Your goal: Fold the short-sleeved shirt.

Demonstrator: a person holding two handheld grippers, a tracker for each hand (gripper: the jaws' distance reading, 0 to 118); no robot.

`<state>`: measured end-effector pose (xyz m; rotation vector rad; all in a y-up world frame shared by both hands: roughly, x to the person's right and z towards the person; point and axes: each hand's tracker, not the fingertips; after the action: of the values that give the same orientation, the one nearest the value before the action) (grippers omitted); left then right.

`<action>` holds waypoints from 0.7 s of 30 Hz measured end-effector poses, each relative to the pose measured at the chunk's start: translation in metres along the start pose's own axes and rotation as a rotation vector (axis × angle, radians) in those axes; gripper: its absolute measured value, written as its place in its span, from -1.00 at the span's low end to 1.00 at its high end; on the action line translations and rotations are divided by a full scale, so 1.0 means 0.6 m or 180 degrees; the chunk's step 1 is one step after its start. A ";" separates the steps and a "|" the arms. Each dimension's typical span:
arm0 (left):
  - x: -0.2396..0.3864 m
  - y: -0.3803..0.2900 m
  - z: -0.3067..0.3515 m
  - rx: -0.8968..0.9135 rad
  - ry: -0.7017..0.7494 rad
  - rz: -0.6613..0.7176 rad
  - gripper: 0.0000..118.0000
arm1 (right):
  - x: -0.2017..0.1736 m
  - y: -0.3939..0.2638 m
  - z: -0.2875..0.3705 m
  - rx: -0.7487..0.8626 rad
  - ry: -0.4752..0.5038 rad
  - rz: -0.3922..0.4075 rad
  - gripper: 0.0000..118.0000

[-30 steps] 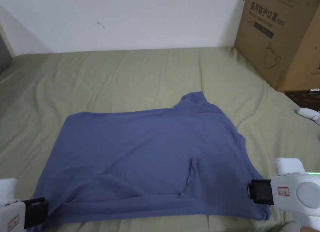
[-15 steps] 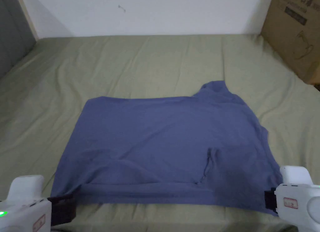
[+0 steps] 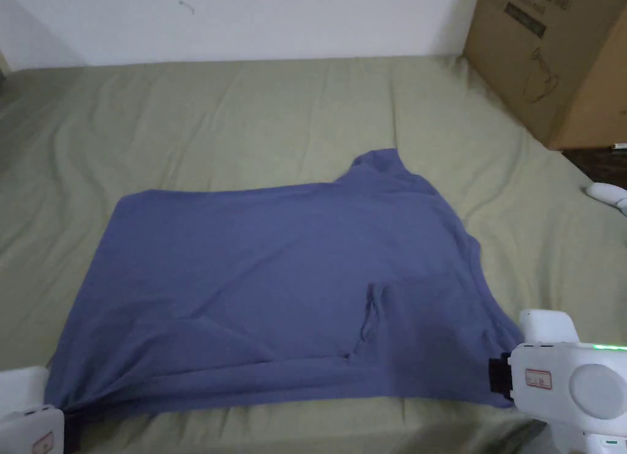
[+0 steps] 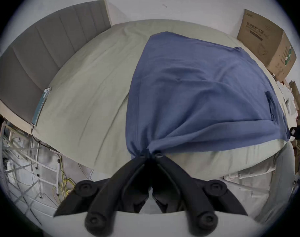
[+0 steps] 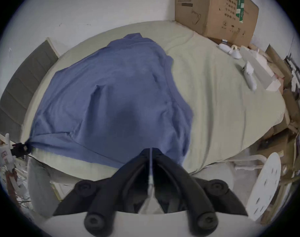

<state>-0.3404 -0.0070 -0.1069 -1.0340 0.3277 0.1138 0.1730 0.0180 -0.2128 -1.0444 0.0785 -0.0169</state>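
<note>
Blue short-sleeved shirt (image 3: 288,278) lies spread on a bed (image 3: 257,119) with a pale green sheet, wrinkled toward 10 and 2 o'clock; shirt sits toward the near edge, one sleeve poking out at 12 o'clock; a small fold ridge shows near its lower right. Left gripper (image 4: 150,154) at 7 o'clock in the head view, jaws pressed together on the bunched lower-left corner of the shirt; fabric pulls taut from that pinch. Right gripper (image 5: 151,151) at 4 o'clock, jaws closed on the lower-right shirt edge, a thin strip of cloth between them. White wall (image 3: 275,21) behind the bed; cardboard box (image 3: 551,63) at 1 o'clock, resting at the bed's far right corner; grey padded headboard (image 4: 43,56) on the left side; loose cables (image 4: 63,180) on the floor below the bed; white clutter (image 5: 248,69) along the right bed edge.
</note>
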 end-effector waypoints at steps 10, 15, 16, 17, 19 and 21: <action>-0.016 0.009 0.004 0.0006 -0.0049 0.0123 -0.98 | 0.047 0.011 -0.067 -0.0410 -0.0008 -0.0027 -1.00; -0.008 0.016 0.023 0.0007 -0.0052 0.0132 -0.98 | 0.043 0.015 -0.036 -0.0296 0.0011 0.0042 -1.00; -0.005 0.019 0.025 0.0003 -0.0053 0.0127 -0.98 | 0.044 0.017 -0.035 -0.0299 0.0036 0.0034 -1.00; -0.005 0.023 0.029 0.0009 -0.0059 0.0124 -0.98 | 0.044 0.019 -0.036 -0.0264 0.0083 -0.0042 -1.00; -0.006 0.033 0.035 0.0035 -0.0071 0.0110 -0.98 | 0.044 0.027 -0.028 -0.0285 0.0109 -0.0079 -1.00; -0.003 0.052 0.043 0.0096 -0.0060 0.0057 -0.98 | 0.043 0.042 -0.021 -0.0213 0.0186 -0.0171 -1.00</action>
<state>-0.3442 0.0310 -0.1200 -0.9999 0.3209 0.1342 0.1974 0.0184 -0.2427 -1.1129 0.1047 -0.0942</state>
